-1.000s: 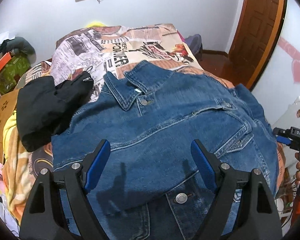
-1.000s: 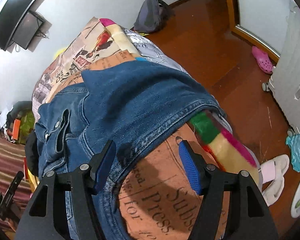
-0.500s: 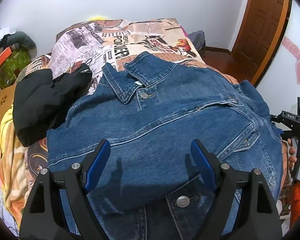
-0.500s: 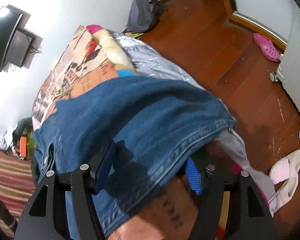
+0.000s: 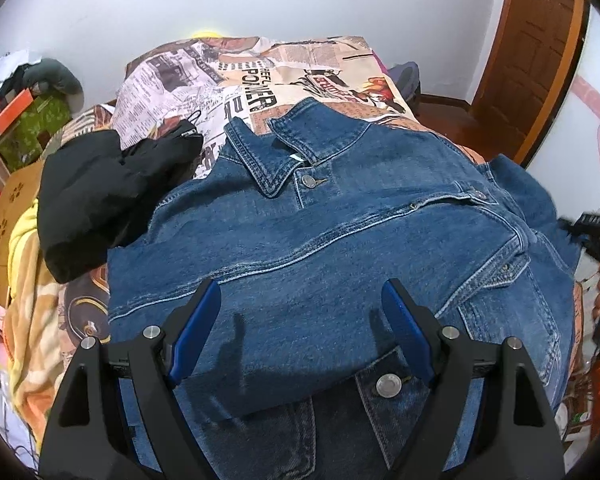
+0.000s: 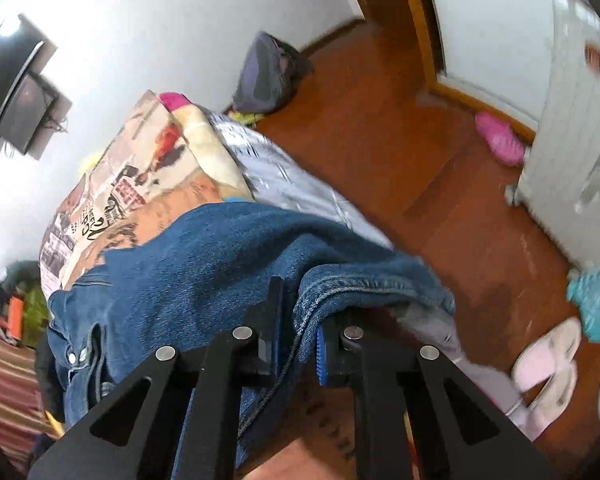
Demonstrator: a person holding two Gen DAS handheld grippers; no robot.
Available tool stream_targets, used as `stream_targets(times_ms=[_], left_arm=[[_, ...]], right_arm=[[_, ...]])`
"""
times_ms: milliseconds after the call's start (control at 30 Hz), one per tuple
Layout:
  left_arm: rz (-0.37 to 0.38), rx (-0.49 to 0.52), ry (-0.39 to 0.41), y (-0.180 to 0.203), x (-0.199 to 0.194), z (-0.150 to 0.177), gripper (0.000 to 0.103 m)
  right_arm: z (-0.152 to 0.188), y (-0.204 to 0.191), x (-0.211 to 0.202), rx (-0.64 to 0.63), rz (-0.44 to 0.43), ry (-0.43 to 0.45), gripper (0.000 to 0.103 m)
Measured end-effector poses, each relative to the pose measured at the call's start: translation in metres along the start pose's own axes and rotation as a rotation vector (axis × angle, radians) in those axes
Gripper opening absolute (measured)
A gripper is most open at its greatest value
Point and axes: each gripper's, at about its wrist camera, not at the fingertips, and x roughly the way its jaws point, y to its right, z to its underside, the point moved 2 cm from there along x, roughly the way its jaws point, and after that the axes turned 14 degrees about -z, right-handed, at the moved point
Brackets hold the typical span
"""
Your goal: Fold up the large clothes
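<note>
A blue denim jacket (image 5: 340, 220) lies front-up on the bed, collar at the far end, buttons done up. My left gripper (image 5: 300, 316) hovers open just above its lower front panel, with nothing between the blue pads. In the right wrist view the jacket's side edge (image 6: 204, 272) hangs near the bed's right side. My right gripper (image 6: 298, 336) is closing on the stitched hem there, and both pads press the bunched denim. In the left wrist view the right gripper (image 5: 596, 232) shows blurred at the far right edge, with a hand on it.
A black garment (image 5: 100, 192) lies left of the jacket on the newspaper-print bedspread (image 5: 260, 76). A yellow-orange blanket (image 5: 24, 280) hangs at the left edge. Right of the bed is wooden floor with pale slippers (image 6: 548, 360), a pink clog (image 6: 500, 140), a backpack (image 6: 268, 72) and a white cabinet (image 6: 580, 140).
The right gripper's jaws went from wide apart to pinched on the jacket's hem, and the denim edge has bunched up and lifted. The left gripper has stayed put and open.
</note>
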Motion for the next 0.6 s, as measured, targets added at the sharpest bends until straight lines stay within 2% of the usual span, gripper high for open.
stream_targets(times_ms=[133,267,467,600], left_arm=[[-0.003,0.019,0.022,0.001,-0.008,0.002,0.082],[0.005,0.017,0.037,-0.001,-0.015,0.003,0.082],[0.008,0.0,0.051,-0.008,-0.023,0.006,0.082],[0.004,-0.003,0.053,-0.015,-0.026,0.01,0.082]], right_arm=[[-0.009,-0.044,-0.033,-0.131,-0.046,0.062,0.011],[-0.003,-0.096,-0.053,-0.274,-0.112,0.075,0.01],[0.027,-0.143,-0.05,-0.392,-0.21,0.017,0.01],[0.055,-0.159,-0.031,-0.434,-0.252,-0.072,0.01]])
